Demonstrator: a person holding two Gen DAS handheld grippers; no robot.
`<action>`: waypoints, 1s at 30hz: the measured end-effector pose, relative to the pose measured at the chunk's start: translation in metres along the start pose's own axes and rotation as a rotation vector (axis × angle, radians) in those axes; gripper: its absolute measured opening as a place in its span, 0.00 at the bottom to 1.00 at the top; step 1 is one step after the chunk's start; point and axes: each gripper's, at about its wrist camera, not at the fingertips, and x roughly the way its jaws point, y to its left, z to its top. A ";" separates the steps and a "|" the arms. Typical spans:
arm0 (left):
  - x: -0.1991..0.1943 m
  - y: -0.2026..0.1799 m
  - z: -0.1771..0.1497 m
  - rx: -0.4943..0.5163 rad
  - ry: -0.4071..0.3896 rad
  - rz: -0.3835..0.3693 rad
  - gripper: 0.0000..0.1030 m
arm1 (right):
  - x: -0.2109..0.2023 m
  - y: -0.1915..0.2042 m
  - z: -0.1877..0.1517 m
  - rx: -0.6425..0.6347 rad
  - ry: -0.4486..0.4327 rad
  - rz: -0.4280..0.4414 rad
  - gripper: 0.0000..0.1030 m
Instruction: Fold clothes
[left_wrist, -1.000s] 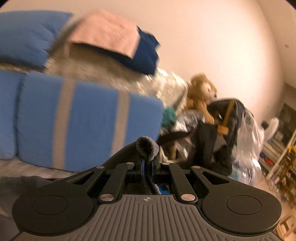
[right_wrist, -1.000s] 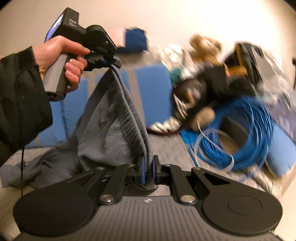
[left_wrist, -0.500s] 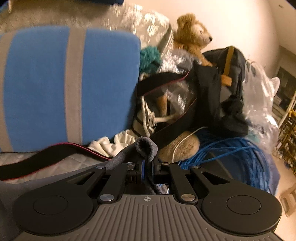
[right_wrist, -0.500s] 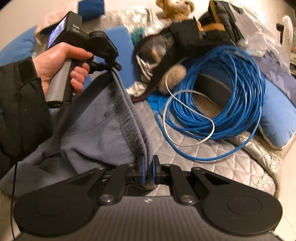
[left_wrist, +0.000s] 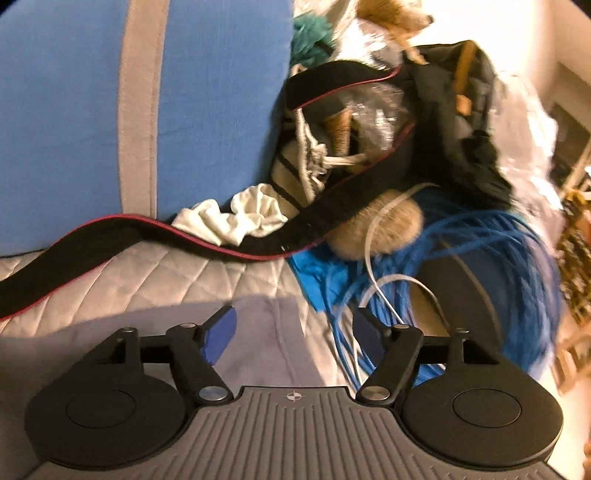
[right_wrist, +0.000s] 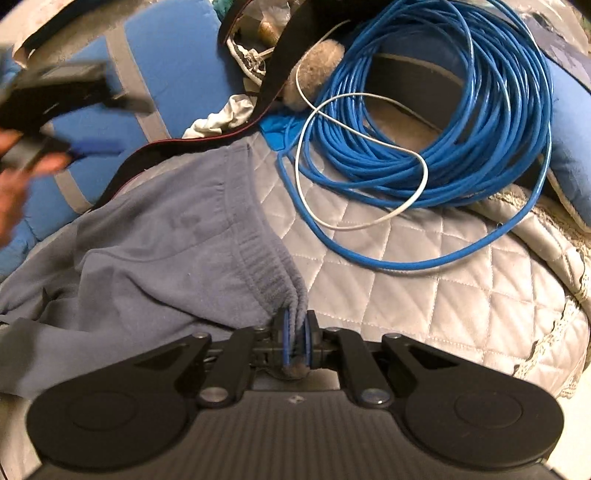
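Note:
A grey sweat garment (right_wrist: 155, 251) with a ribbed waistband lies spread on the quilted bed cover (right_wrist: 424, 280). My right gripper (right_wrist: 295, 339) is shut on the near end of the waistband, low over the cover. My left gripper (left_wrist: 291, 330) is open and empty, its blue pads wide apart just above the garment's far corner (left_wrist: 258, 332). It also shows blurred at the left of the right wrist view (right_wrist: 74, 96), lifted off the cloth.
A big coil of blue cable (right_wrist: 443, 122) with a white cable lies right of the garment. A black red-edged strap (left_wrist: 184, 236), a white rag (left_wrist: 236, 218), a blue striped cushion (left_wrist: 110, 110), a shoe and bags crowd the back.
Both grippers lowered the garment onto the bed. My left gripper opened and let go of the waistband, which now lies flat. My right gripper still holds its end.

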 end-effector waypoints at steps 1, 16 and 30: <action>-0.013 0.002 -0.008 0.019 0.002 -0.007 0.68 | 0.001 -0.001 -0.001 0.000 0.003 0.000 0.09; -0.167 0.060 -0.191 0.398 0.065 0.024 0.67 | -0.003 0.000 0.008 0.012 0.023 0.010 0.09; -0.159 0.043 -0.270 0.718 0.069 0.152 0.66 | -0.010 0.006 0.022 -0.049 0.042 0.011 0.09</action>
